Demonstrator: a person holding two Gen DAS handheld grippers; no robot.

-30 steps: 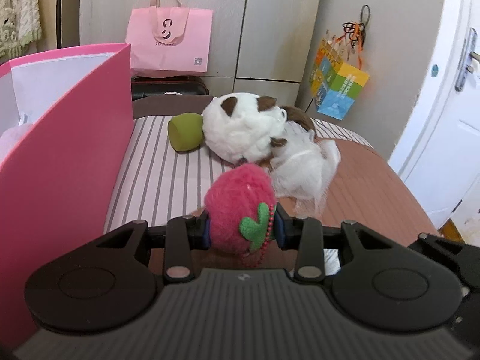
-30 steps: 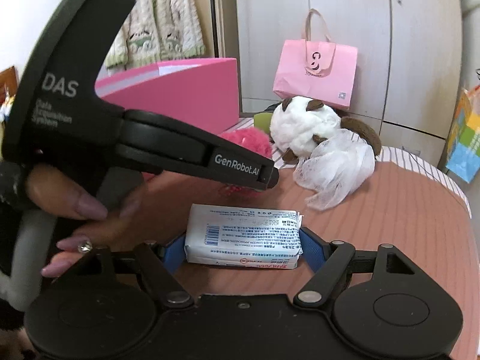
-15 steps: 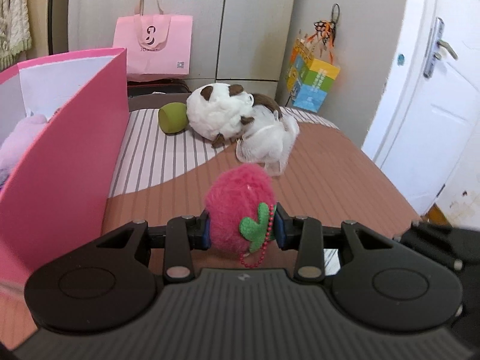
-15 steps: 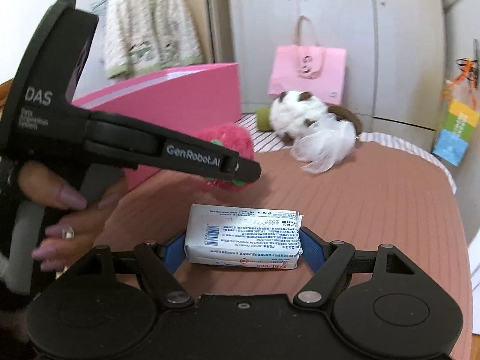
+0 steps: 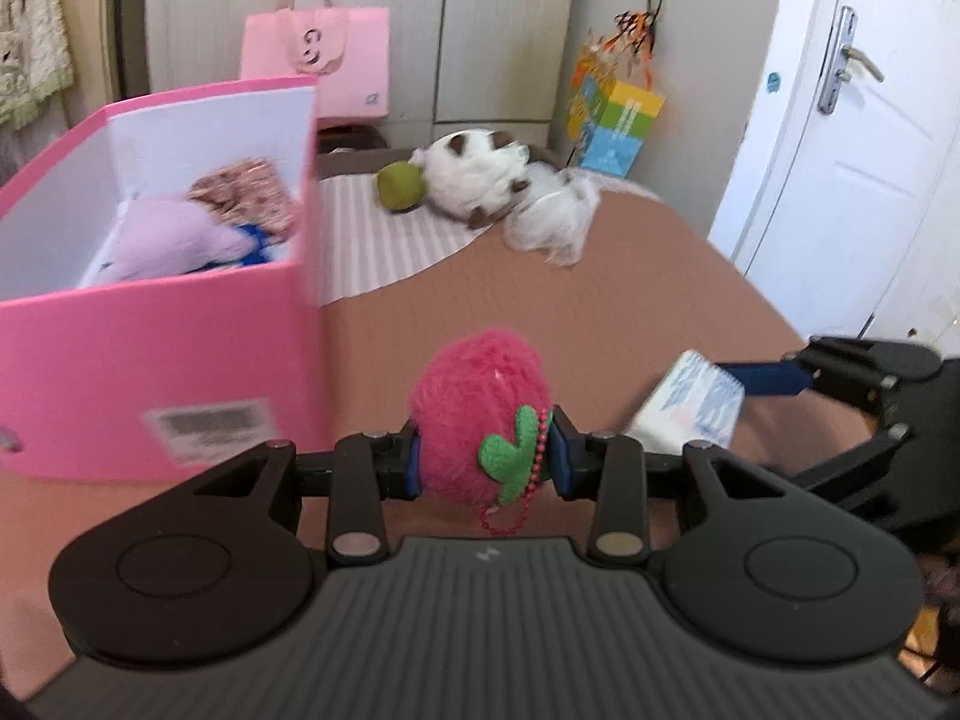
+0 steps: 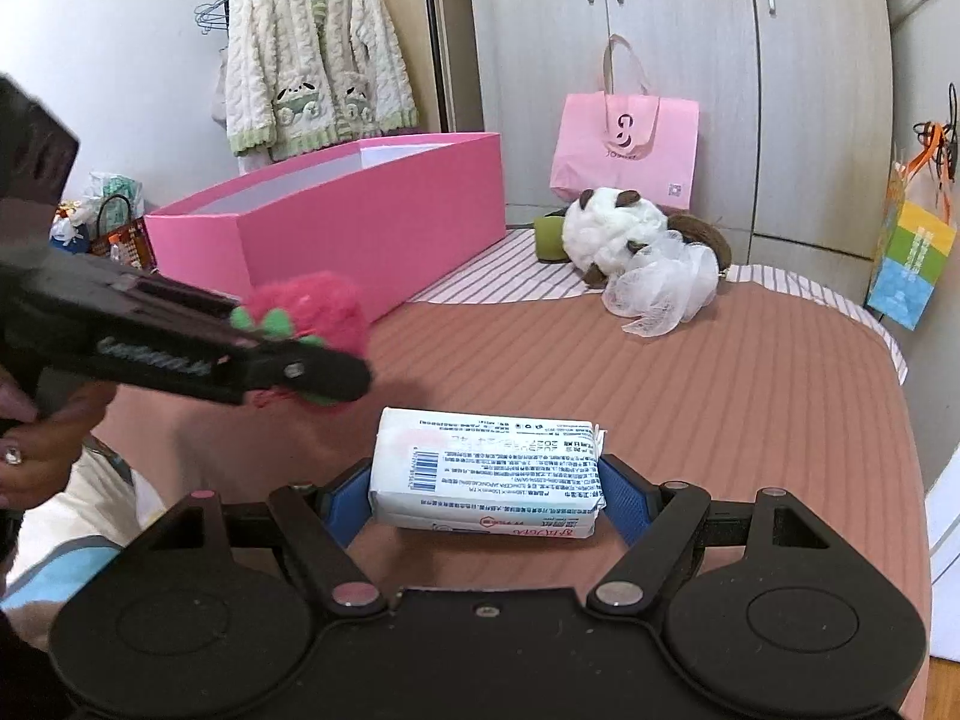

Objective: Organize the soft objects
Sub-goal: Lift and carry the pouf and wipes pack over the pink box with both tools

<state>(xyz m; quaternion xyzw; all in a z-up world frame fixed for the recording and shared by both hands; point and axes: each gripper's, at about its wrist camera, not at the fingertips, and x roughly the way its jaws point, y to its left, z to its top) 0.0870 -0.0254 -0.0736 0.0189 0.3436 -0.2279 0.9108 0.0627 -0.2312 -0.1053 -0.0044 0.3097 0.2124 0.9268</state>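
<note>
My left gripper is shut on a fuzzy pink strawberry plush with a green leaf and bead chain, held above the brown bed cover. The plush also shows in the right wrist view. My right gripper is shut on a white tissue pack, also seen in the left wrist view. The open pink box stands to the left with a lilac plush and patterned cloth inside. A white-and-brown plush, a green ball and a white mesh puff lie at the far end.
A pink paper bag stands against the wardrobe at the back. A colourful bag hangs at the back right. A white door is on the right. A knitted cardigan hangs behind the pink box.
My left gripper has pulled back and turned left with the strawberry plush, so the box interior now shows. My right gripper still holds the tissue pack and has drawn back a little.
</note>
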